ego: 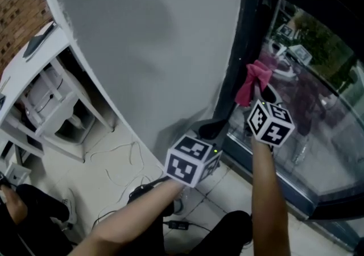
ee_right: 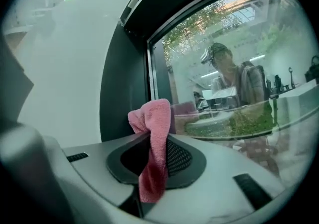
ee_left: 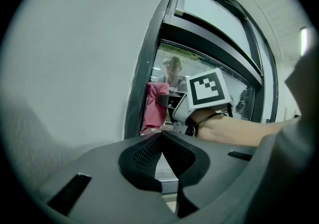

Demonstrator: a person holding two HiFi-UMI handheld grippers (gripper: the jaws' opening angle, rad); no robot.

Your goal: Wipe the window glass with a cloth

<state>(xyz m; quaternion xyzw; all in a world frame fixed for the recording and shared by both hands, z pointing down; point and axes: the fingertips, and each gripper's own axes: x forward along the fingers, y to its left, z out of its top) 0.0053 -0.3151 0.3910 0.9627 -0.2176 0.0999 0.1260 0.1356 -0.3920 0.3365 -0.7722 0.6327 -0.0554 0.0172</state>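
One pink terry cloth sits clamped in my right gripper, near the dark-framed window glass. My left gripper is closed, empty.

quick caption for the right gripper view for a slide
Right gripper shut on a pink cloth, held up before the window glass beside its dark frame.

Left of the fingers of the right gripper rises a plain grey wall. Just ahead of them stands a dark window frame, with reflective glass to their right. Below lie a pale tiled floor and loose cables. Far left are white shelving and a brick wall.
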